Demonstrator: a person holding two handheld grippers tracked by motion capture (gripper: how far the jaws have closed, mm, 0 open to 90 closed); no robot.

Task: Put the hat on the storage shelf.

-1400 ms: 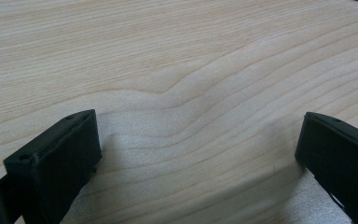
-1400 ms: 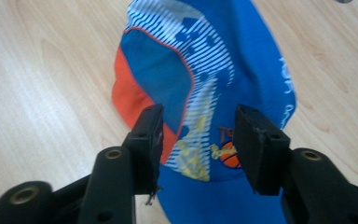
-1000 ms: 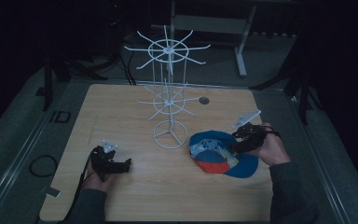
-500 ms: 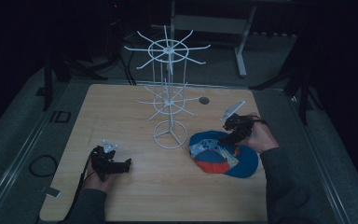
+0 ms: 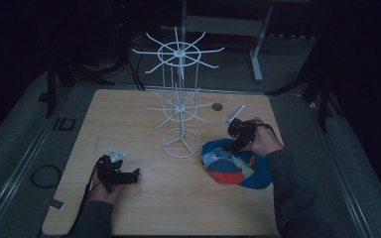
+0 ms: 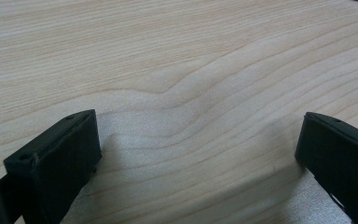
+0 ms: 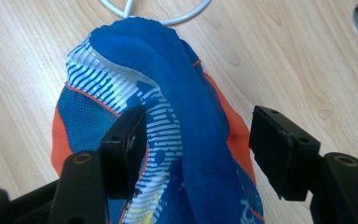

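Observation:
A blue, orange and white striped cap (image 5: pixel 235 167) lies on the wooden table (image 5: pixel 129 124), right of the white wire rack (image 5: pixel 178 99). My right gripper (image 5: pixel 237 144) hangs open over the cap's back left part. In the right gripper view its jaws (image 7: pixel 200 128) stand apart on either side of a raised blue fold of the cap (image 7: pixel 168 84); whether they touch the cloth I cannot tell. My left gripper (image 5: pixel 133 174) rests low at the table's front left, open. Between its jaws (image 6: pixel 200 135) there is only bare wood.
The rack's round base ring (image 5: pixel 181 144) sits just left of the cap, and its wire arms spread out at two heights. A small round hole (image 5: pixel 217 106) is in the table behind the cap. Dark floor, cables and stands surround the table.
My right gripper has moved left and down, from the cap's right side onto its back left part, and now straddles the cloth. The left gripper has stayed put.

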